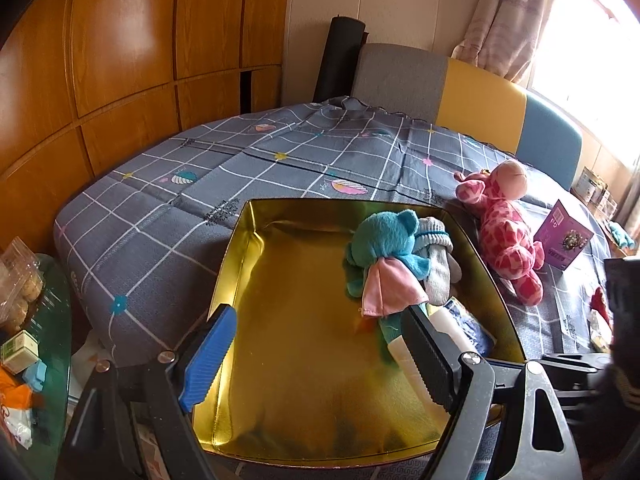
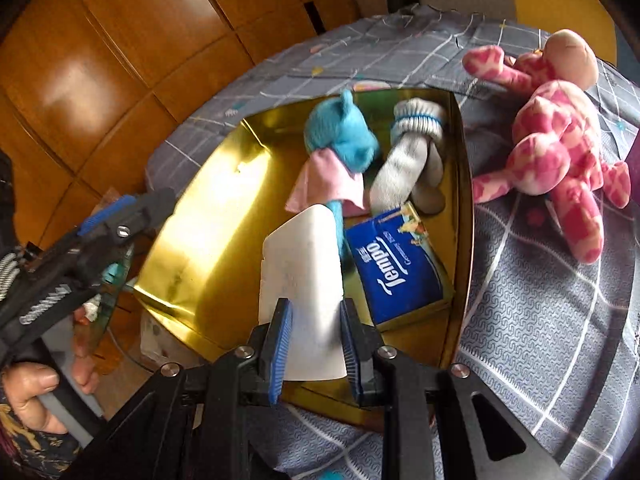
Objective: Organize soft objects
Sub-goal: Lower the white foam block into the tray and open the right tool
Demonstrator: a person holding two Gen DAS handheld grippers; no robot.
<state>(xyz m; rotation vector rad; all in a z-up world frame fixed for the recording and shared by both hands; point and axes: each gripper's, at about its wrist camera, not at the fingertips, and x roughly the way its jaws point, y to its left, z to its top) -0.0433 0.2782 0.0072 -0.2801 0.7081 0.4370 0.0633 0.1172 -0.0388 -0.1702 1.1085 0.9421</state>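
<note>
A gold box (image 1: 344,202) lies open on the grey checked bed. Along its right side are a teal plush (image 1: 380,240) with a pink cloth, grey socks (image 1: 436,264) and a blue Tempo tissue pack (image 2: 396,264). My left gripper (image 1: 320,360) hangs open over the box's near edge with nothing between its fingers. My right gripper (image 2: 314,344) is shut on a white soft pack (image 2: 304,272), held over the box (image 2: 192,240) beside the tissue pack and in front of the teal plush (image 2: 340,136). A pink giraffe plush (image 1: 504,232) (image 2: 560,148) lies on the bed, right of the box.
A purple carton (image 1: 564,240) stands on the bed beyond the giraffe. A glass side table (image 1: 52,320) with snack bags and small items is at the left. Wooden wardrobe doors (image 1: 120,60) back the bed. A person's hand (image 2: 28,392) grips the left tool's handle.
</note>
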